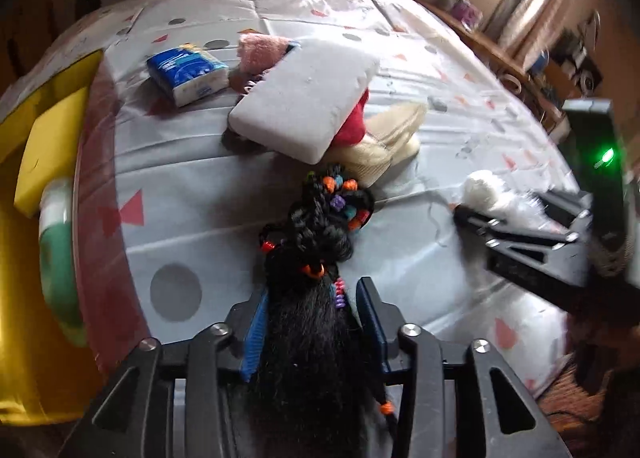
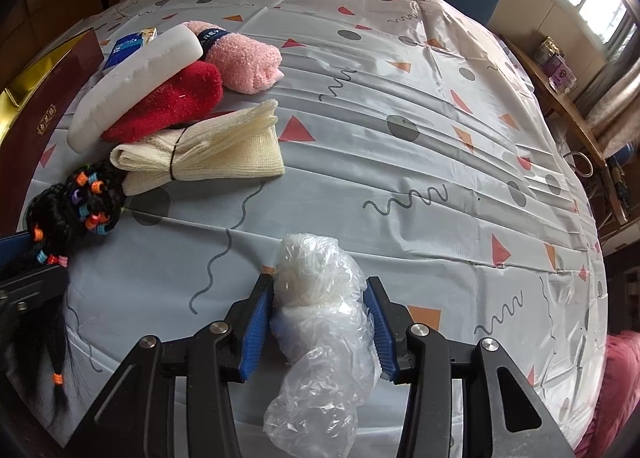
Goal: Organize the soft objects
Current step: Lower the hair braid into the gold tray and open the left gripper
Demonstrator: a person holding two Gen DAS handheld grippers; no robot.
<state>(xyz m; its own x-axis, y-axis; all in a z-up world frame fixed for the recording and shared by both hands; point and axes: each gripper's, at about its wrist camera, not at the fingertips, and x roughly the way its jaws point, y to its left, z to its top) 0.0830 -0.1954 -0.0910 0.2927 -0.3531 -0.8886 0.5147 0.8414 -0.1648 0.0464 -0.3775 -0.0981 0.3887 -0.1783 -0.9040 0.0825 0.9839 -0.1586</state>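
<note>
Between the blue pads of the left hand-held gripper (image 1: pixel 308 322) lies the loose tail of a black hairpiece (image 1: pixel 316 242) with coloured beads; the jaws stand a little apart, with a gap showing on the right side, so nothing is pinched. Its braided head rests on the patterned worktop (image 2: pixel 400 162). Beside it, the right hand-held gripper (image 2: pixel 320 322) squeezes a white bundle in a clear plastic bag (image 2: pixel 320 318). Farther out lie a cream cloth roll (image 2: pixel 200 154), a red sock (image 2: pixel 168 102), a pink sock (image 2: pixel 244 62), a white sponge (image 1: pixel 304 94) leaning on them, and a blue tissue pack (image 1: pixel 186 72).
</note>
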